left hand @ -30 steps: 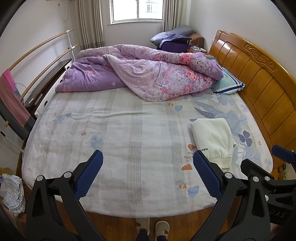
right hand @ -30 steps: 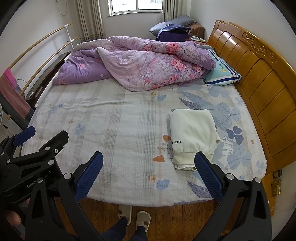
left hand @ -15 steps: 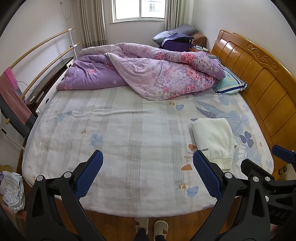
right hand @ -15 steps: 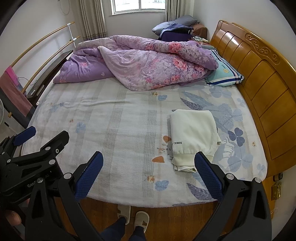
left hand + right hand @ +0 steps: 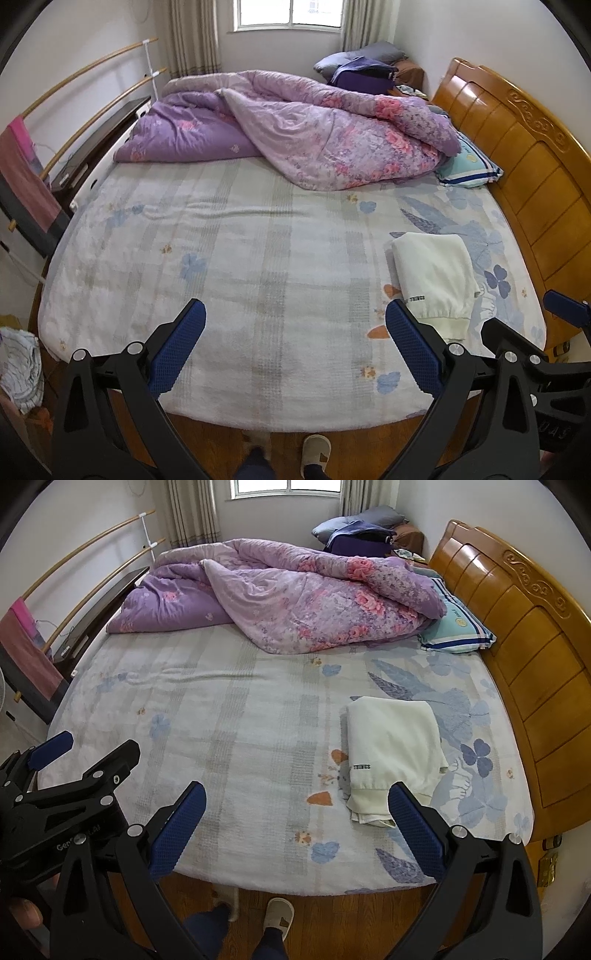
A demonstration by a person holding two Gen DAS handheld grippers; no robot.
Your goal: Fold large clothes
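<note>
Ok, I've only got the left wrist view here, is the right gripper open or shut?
Observer: Open. The right gripper has its jaws wide apart and empty, above the bed's near edge.
Operator: My finger hides the white garment's near corner. Is it tidy?
Observer: Not quite. Under the folded garment's cuffed hem, lower layers stick out unevenly.
Operator: Anything showing under my gripper?
Observer: A thumb shows below the left gripper.

One folded white garment [image 5: 393, 746], one purple quilt [image 5: 295, 602], one striped pillow [image 5: 458, 631]. Two grippers, left [image 5: 293, 345] and right [image 5: 295, 825]. Two slippers [image 5: 279, 914].
</note>
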